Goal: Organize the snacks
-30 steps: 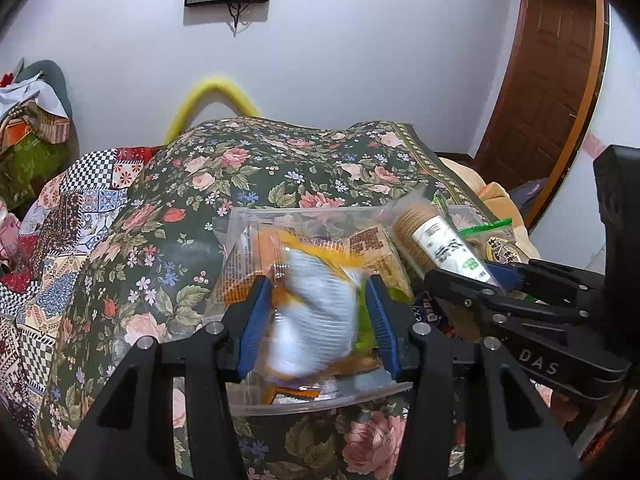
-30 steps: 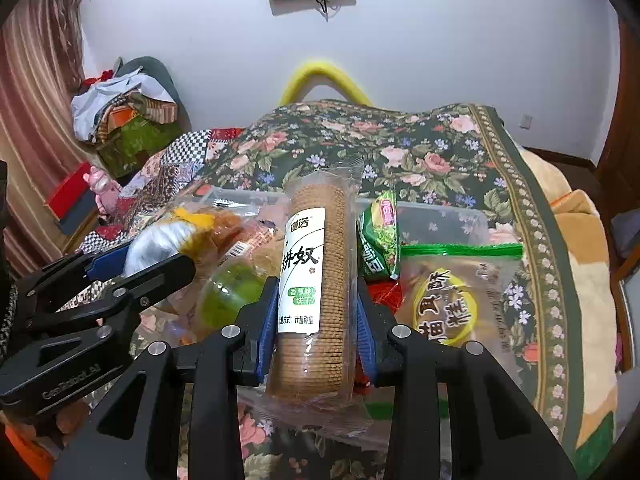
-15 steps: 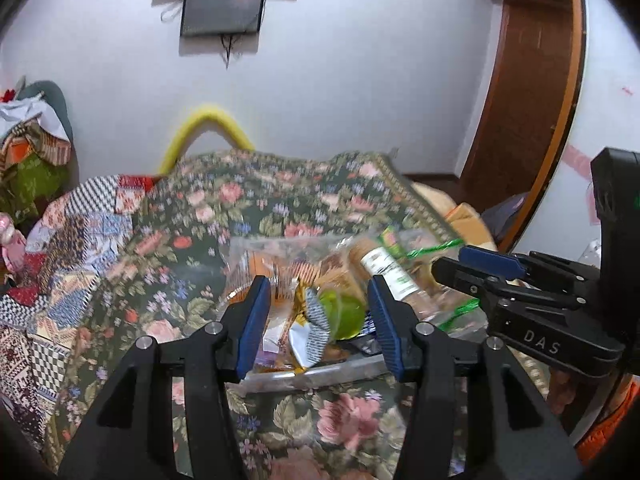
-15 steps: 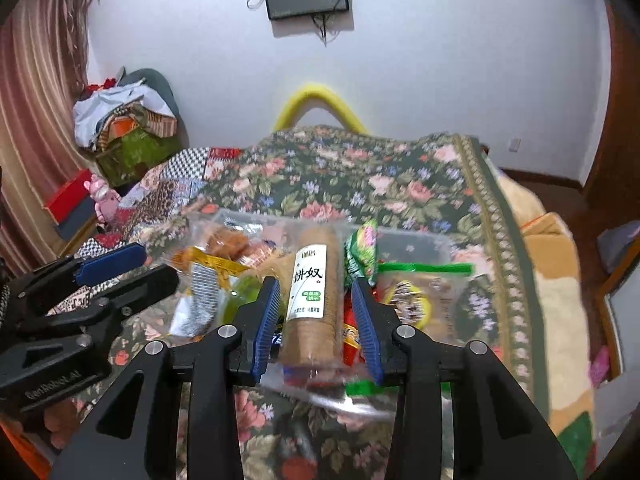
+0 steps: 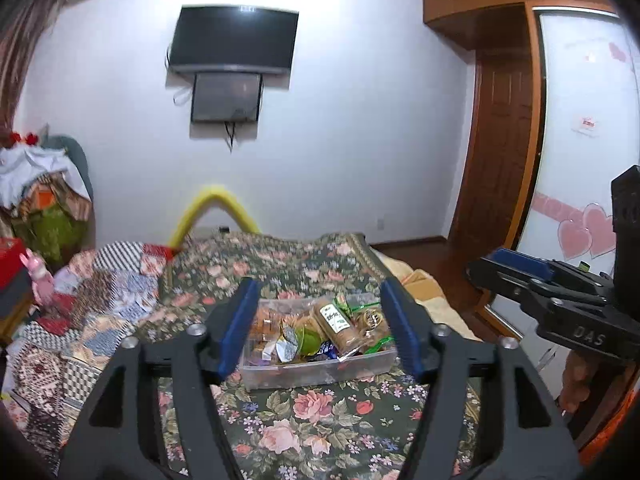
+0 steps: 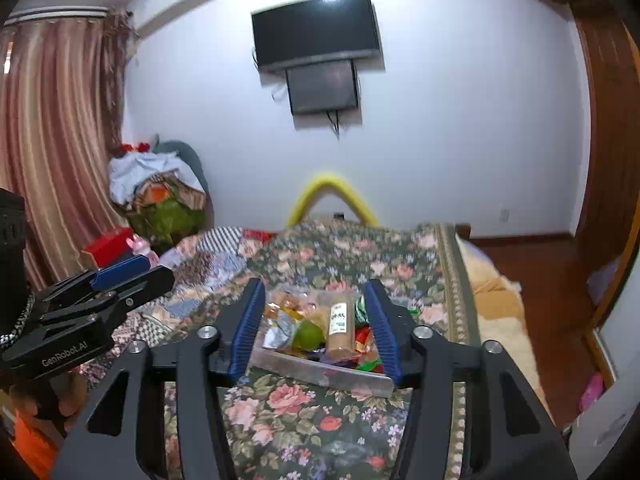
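A clear plastic box (image 5: pixel 320 372) full of snack packs sits on the floral bedspread (image 5: pixel 312 432); in the right wrist view the box (image 6: pixel 324 374) is also seen. A long cracker roll (image 5: pixel 338 326) (image 6: pixel 340 330), a green round snack (image 5: pixel 308 338) (image 6: pixel 308 336) and a silver packet (image 5: pixel 286 346) lie inside. My left gripper (image 5: pixel 318 328) is open and empty, held back above the box. My right gripper (image 6: pixel 316 324) is open and empty, also pulled back from the box.
The bed has a patchwork quilt (image 5: pixel 80 312) on its left. A pile of clothes (image 6: pixel 156 188) and a red box (image 6: pixel 106 248) stand left of the bed. A TV (image 5: pixel 234 42) hangs on the far wall. A wooden door (image 5: pixel 496 160) is at right.
Both grippers let go of their snacks and drew back and up from the box. The silver packet and the cracker roll now lie in the box. Both jaws opened wider.
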